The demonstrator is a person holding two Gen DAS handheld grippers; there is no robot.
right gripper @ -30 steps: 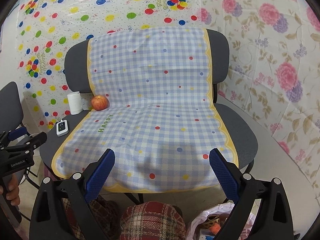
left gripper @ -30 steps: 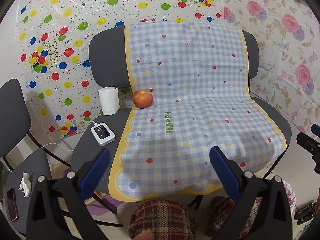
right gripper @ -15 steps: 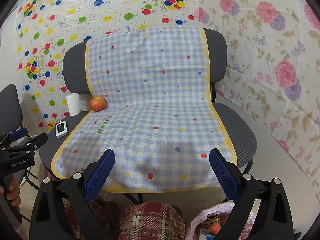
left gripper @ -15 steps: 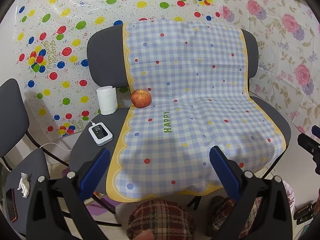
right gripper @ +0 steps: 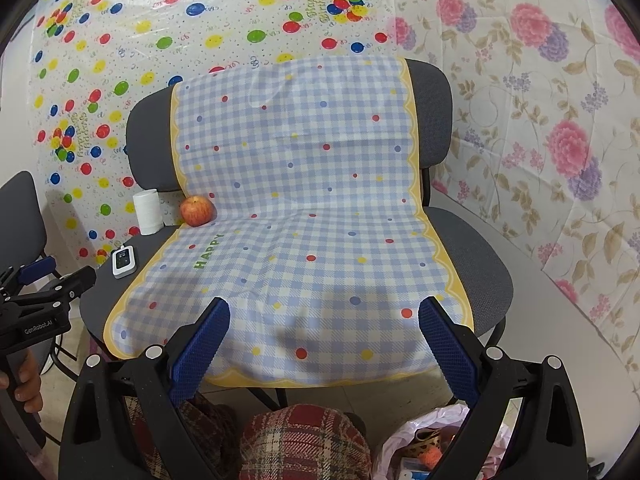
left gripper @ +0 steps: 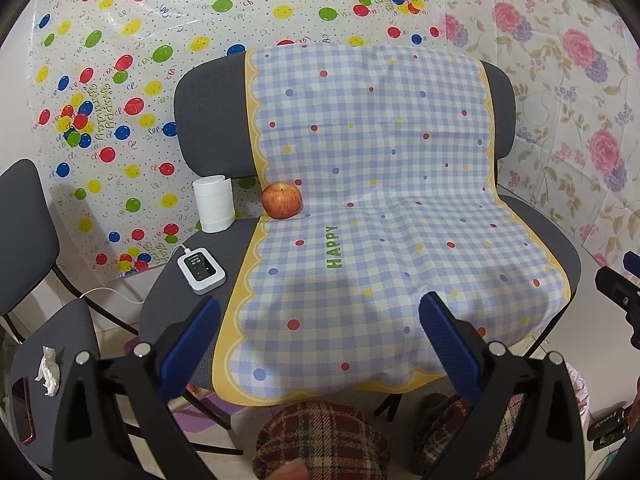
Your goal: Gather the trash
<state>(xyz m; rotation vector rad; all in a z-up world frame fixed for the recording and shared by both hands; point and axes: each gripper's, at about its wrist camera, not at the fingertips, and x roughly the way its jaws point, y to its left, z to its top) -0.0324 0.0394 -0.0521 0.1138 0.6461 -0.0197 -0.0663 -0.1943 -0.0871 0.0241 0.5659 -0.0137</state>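
Note:
A crumpled white tissue (left gripper: 47,370) lies on a small grey chair seat (left gripper: 72,332) at the lower left of the left wrist view. A pink-white trash bag (right gripper: 416,440) with rubbish in it sits on the floor at the bottom right of the right wrist view. My left gripper (left gripper: 320,344) is open and empty, held before the big chair's front edge. My right gripper (right gripper: 324,344) is open and empty, also in front of that chair. The left gripper also shows at the left of the right wrist view (right gripper: 48,284).
A wide grey chair (left gripper: 208,120) carries a blue checked cloth (left gripper: 372,200), a red apple (left gripper: 281,200), a white paper roll (left gripper: 214,203) and a small white device (left gripper: 201,270) on a cable. A phone (left gripper: 24,412) lies beside the tissue. Plaid slippers (left gripper: 320,440) stand below.
Both grippers have drifted back slightly from the big chair and stay open. Nothing was taken hold of or moved.

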